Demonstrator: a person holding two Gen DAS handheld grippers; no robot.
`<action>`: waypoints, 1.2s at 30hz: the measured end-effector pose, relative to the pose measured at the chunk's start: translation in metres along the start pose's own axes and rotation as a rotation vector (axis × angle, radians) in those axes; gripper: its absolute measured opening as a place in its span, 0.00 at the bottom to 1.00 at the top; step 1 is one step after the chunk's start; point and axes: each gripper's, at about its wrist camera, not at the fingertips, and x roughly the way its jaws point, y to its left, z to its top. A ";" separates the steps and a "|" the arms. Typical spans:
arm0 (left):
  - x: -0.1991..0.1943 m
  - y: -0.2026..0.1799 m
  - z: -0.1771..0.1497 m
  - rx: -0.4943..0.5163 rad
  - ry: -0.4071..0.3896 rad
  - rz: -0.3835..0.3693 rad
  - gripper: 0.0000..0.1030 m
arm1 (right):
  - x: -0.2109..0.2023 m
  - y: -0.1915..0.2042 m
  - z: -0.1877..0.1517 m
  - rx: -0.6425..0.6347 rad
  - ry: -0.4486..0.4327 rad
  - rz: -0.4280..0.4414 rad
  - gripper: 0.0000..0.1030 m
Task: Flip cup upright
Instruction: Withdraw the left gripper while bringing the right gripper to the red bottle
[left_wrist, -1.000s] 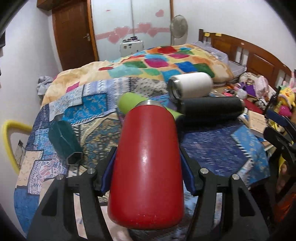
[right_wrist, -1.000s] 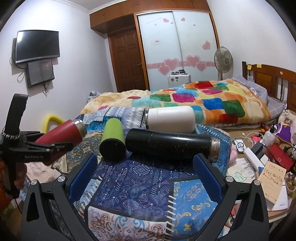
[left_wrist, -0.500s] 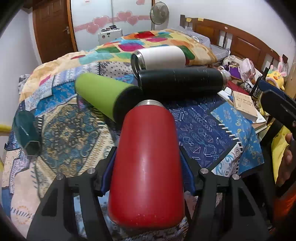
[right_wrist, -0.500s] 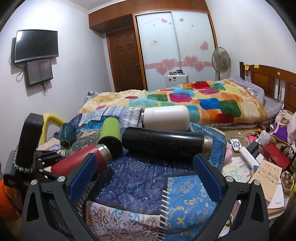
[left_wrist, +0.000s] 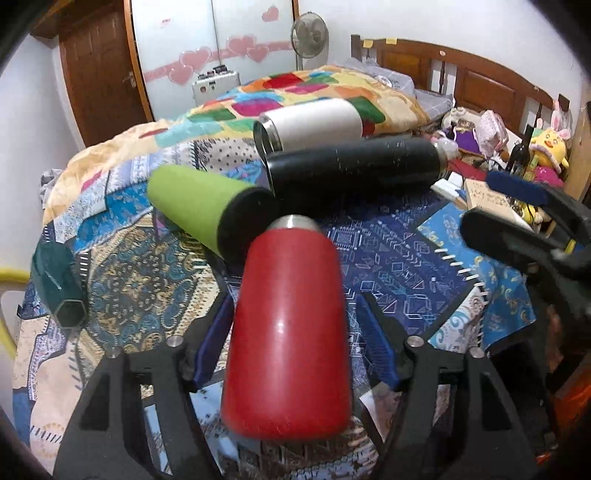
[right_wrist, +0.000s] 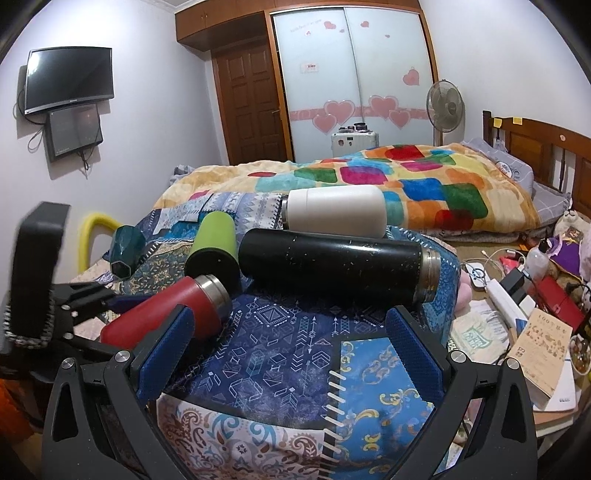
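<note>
A red cup (left_wrist: 290, 332) lies on its side on the patterned cloth (left_wrist: 388, 258), steel rim pointing away. My left gripper (left_wrist: 295, 332) straddles it with the blue pads slightly off its sides, open. The red cup also shows in the right wrist view (right_wrist: 170, 314), with the left gripper (right_wrist: 74, 306) behind it. My right gripper (right_wrist: 288, 354) is open and empty above the cloth. A green cup (left_wrist: 207, 210), a black flask (left_wrist: 354, 170) and a white cup (left_wrist: 314, 123) lie on their sides beyond.
A small dark teal cup (left_wrist: 59, 284) lies at the cloth's left. A bed with a colourful blanket (right_wrist: 406, 177) is behind. Books and clutter (right_wrist: 543, 350) are at the right. The right gripper (left_wrist: 524, 225) shows at the right of the left wrist view.
The red cup has come down from the air onto the cloth. The left gripper's pads have parted from its sides. The right gripper has barely moved.
</note>
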 end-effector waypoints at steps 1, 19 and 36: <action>-0.005 0.002 0.000 -0.013 -0.012 0.010 0.67 | 0.001 0.000 0.000 0.000 0.001 0.000 1.00; -0.016 0.107 -0.034 -0.220 0.008 0.165 0.67 | 0.050 0.040 -0.010 -0.079 0.111 0.059 1.00; -0.014 0.068 -0.047 -0.167 0.005 0.026 0.67 | 0.057 0.030 -0.016 -0.100 0.157 0.003 1.00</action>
